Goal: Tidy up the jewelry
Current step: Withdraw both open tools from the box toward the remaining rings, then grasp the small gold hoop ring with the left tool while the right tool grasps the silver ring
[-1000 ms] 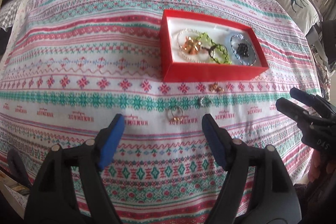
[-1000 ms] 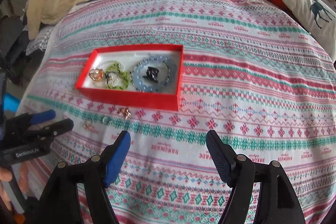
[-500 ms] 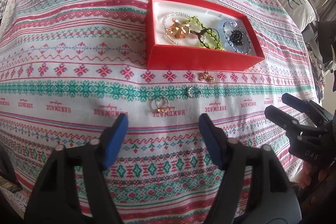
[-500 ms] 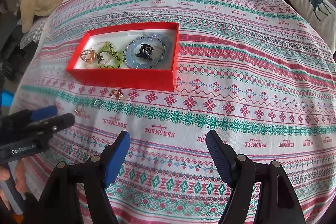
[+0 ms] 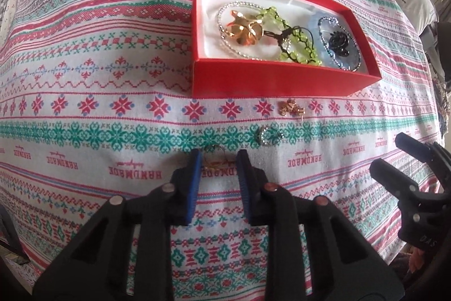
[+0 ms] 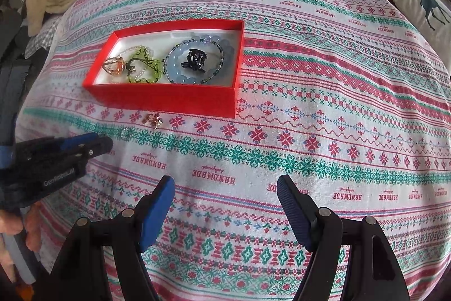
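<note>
- The left gripper points steeply down at the patterned bedspread. Its jaws are closing, with a small gold ring lying between the blue pads. As far as I can see the pads have not yet pressed on it.
- That gold ring sits on the cloth in front of the red box, to the box's near left, right on the printed lettering.
- Two more loose pieces lie on the cloth: a sparkly silver ring just to the right and a little farther off, and a rose-gold earring close against the box's near wall.
- The box already holds a gold flower clip, a green bead bracelet, a pale blue bracelet and a black clip.
- The right gripper hangs wide open over bare cloth, holding nothing, well right of the loose pieces.
- To do this step well, I would say keep the tips low against the cloth, so the thin ring is caught across its band and not skated away.
- The bedspread is soft, so closing slowly should avoid pinching a fold of fabric with the ring.
- Lifting straight up before swinging over the box wall looks safest; a ring this small could slip out if tilted.
- The left side of the box, by the flower clip, shows some white lining for it.
</note>
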